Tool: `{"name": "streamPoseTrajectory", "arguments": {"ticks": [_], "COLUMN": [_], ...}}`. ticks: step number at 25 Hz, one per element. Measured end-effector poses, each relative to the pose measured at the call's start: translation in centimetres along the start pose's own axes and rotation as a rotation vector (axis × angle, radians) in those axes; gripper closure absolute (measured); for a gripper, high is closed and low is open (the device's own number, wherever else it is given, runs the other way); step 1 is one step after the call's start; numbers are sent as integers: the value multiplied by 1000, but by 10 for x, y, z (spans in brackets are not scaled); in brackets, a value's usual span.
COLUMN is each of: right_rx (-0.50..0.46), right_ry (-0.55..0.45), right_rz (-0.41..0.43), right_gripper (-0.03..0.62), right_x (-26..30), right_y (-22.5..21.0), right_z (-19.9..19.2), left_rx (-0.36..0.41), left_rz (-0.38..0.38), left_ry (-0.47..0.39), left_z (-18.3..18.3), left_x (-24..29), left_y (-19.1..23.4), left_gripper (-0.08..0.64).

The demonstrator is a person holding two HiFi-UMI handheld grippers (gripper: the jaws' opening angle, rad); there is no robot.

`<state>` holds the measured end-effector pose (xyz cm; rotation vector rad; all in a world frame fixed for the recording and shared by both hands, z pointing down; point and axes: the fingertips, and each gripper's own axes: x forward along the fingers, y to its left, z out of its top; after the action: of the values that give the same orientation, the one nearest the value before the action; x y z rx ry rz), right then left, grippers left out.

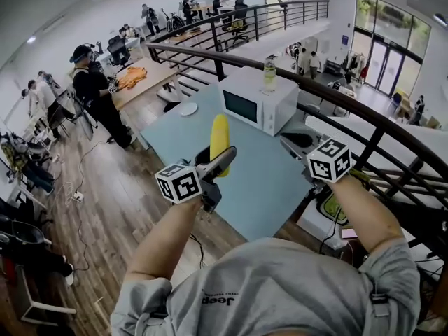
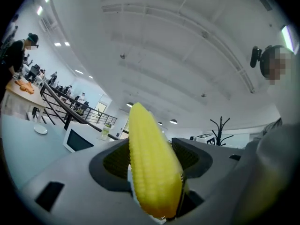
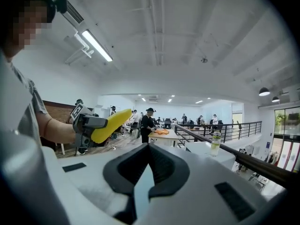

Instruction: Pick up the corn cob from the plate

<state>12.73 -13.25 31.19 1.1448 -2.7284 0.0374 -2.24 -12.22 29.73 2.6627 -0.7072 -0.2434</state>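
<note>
The yellow corn cob [image 1: 219, 135] stands nearly upright over the light blue table [image 1: 266, 187], and my left gripper [image 1: 222, 161] is shut on its lower end. In the left gripper view the corn cob [image 2: 152, 168] fills the space between the two dark pads. The white plate [image 1: 187, 108] lies bare at the table's far left corner. My right gripper [image 1: 297, 141] hovers over the table's right side with its jaws together and nothing in them. In the right gripper view, my right gripper [image 3: 147, 149] points at the table, with the corn cob [image 3: 112, 123] to the left.
A white microwave [image 1: 259, 102] stands at the far end of the table with a clear bottle [image 1: 269, 72] on top. A dark railing [image 1: 350, 100] runs behind and to the right. Several people stand at desks on the left.
</note>
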Motion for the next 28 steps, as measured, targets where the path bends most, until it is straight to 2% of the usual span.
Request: {"name": "streamPoseTrajectory", "arguments": {"ticks": [3, 7, 15, 19, 28], "right_rx": [17, 98, 229, 299, 323], "right_ry": [6, 13, 27, 28, 71], "right_rz": [-9, -24, 0, 24, 36], "right_gripper": [577, 577, 577, 577, 577], "right_x": [-1, -7, -11, -13, -7], "right_y": [15, 30, 63, 73, 71], "right_z": [-17, -47, -90, -104, -129], "left_rx": [2, 12, -121, -135, -112], "left_rz": [-51, -109, -186, -197, -168], "left_ry": [19, 34, -40, -63, -86], "left_z": [-16, -37, -75, -90, -95], "left_x": [-17, -32, -67, -81, -85], "left_y": [-7, -14, -17, -22, -19], "left_gripper": [273, 273, 273, 273, 273]}}
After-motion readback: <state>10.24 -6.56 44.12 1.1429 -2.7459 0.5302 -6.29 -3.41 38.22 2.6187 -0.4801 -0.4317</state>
